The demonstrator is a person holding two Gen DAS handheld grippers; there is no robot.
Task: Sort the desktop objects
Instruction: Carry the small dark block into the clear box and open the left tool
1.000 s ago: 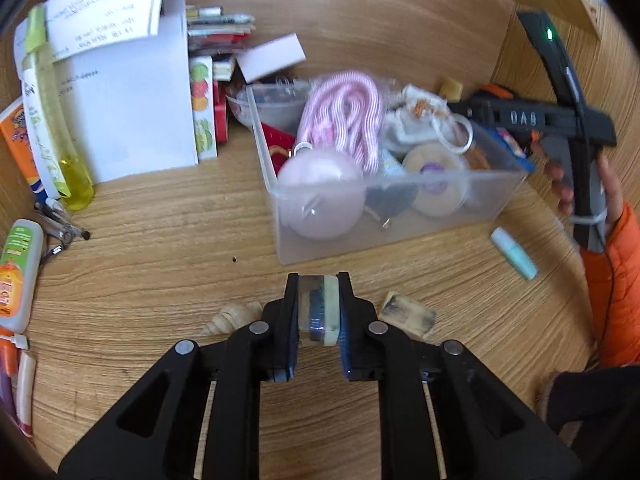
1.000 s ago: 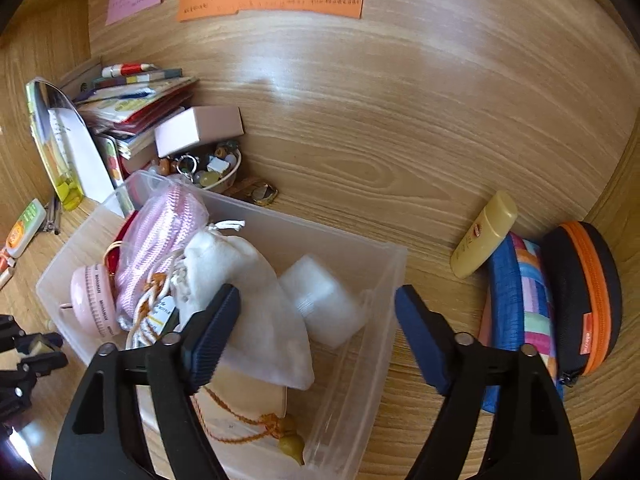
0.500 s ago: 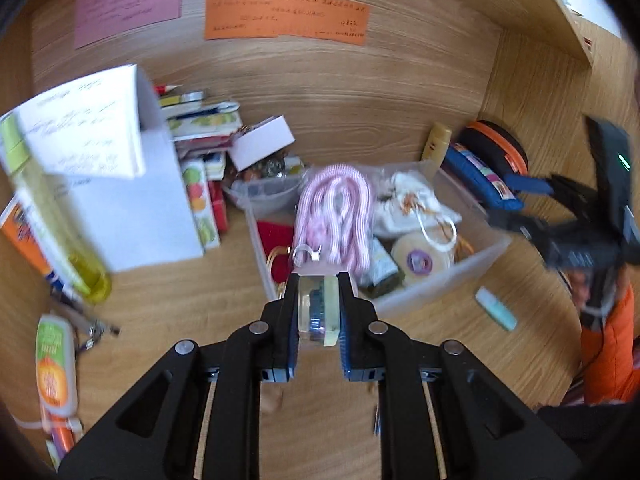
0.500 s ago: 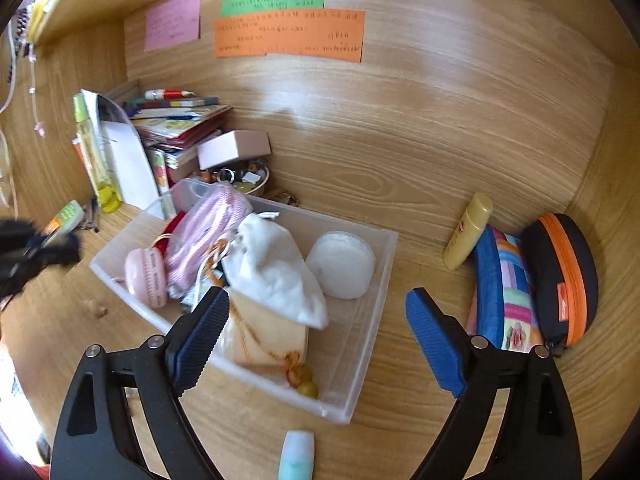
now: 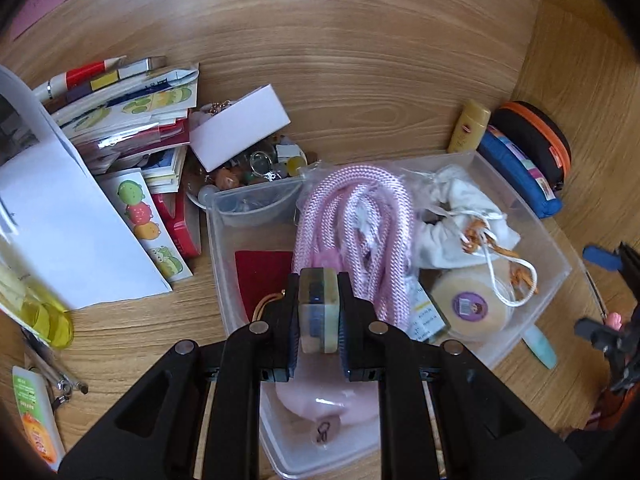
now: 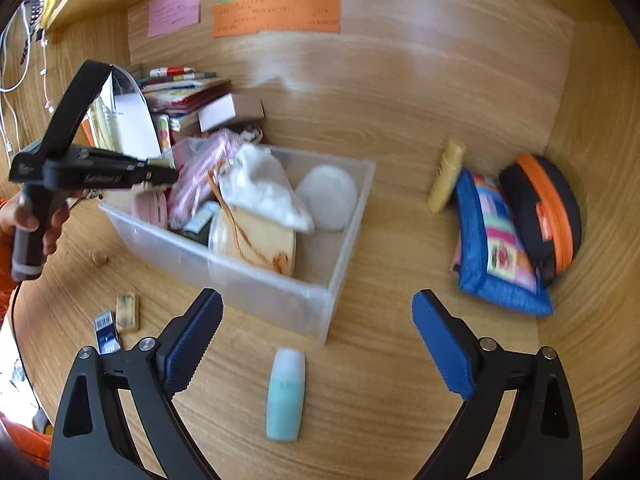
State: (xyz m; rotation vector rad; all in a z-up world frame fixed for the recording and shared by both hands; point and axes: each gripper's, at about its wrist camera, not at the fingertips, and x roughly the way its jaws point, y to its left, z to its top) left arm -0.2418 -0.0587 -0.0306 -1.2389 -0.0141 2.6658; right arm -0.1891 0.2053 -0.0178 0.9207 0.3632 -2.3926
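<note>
The left gripper point(image 5: 319, 312) is clamped on a small stone-like block point(image 5: 319, 307), holding it above the near end of the clear bin point(image 5: 558, 256), with the pink rope point(image 5: 354, 216) just beyond its tips and a white pouch point(image 5: 460, 216) to the right. The right gripper point(image 6: 318, 336) hangs over the desk point(image 6: 400, 380) with its jaws wide apart, a teal bottle point(image 6: 285, 394) lying between and just below its fingers and the bin ahead to the left.

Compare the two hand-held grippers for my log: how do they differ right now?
The left hand-held gripper is shut on a small stone-like block above the clear bin; the right hand-held gripper is wide open, empty, over the teal bottle. Both have black arms and blue pads.
</note>
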